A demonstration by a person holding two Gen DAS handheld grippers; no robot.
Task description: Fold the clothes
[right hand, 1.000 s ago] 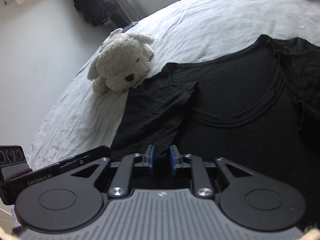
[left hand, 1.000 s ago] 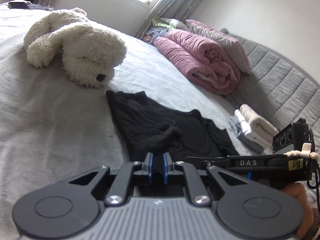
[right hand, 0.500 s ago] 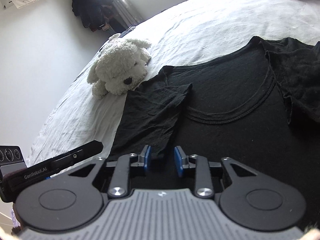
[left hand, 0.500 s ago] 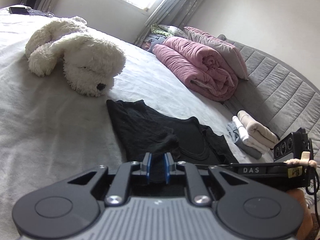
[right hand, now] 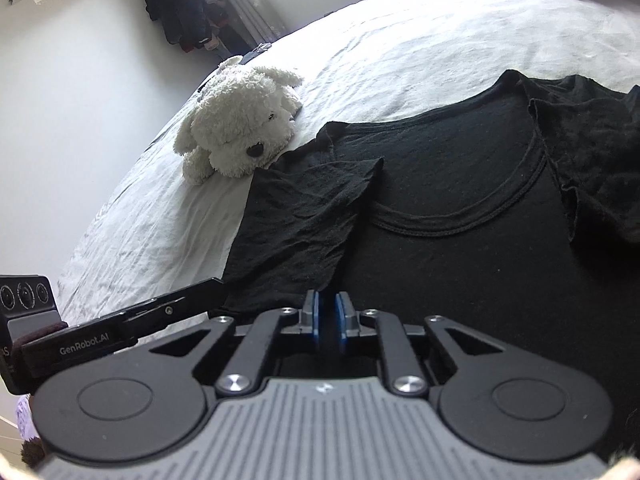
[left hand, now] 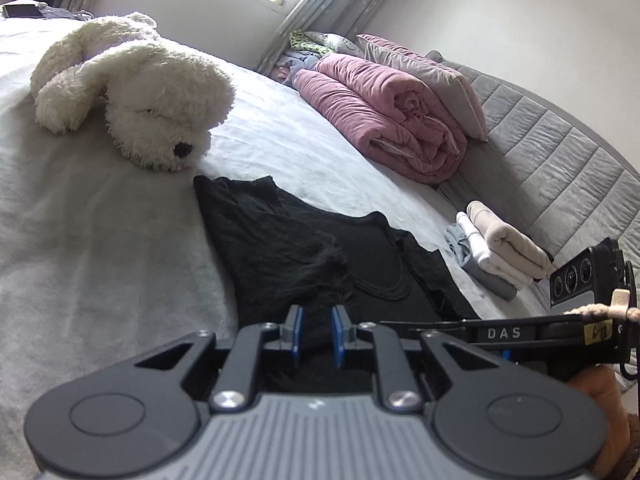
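One black T-shirt (right hand: 460, 184) lies on one bed (right hand: 400, 40). There is one white plush dog (left hand: 132, 92), one rolled pink blanket (left hand: 384, 120), one grey pillow (left hand: 432, 84), and one small stack of folded clothes (left hand: 496, 256), about three pieces. Two grippers, left gripper (left hand: 316, 330) and right gripper (right hand: 329, 316).

black shirt (right hand: 460, 184) — right side cut off | hem hidden behind jaws
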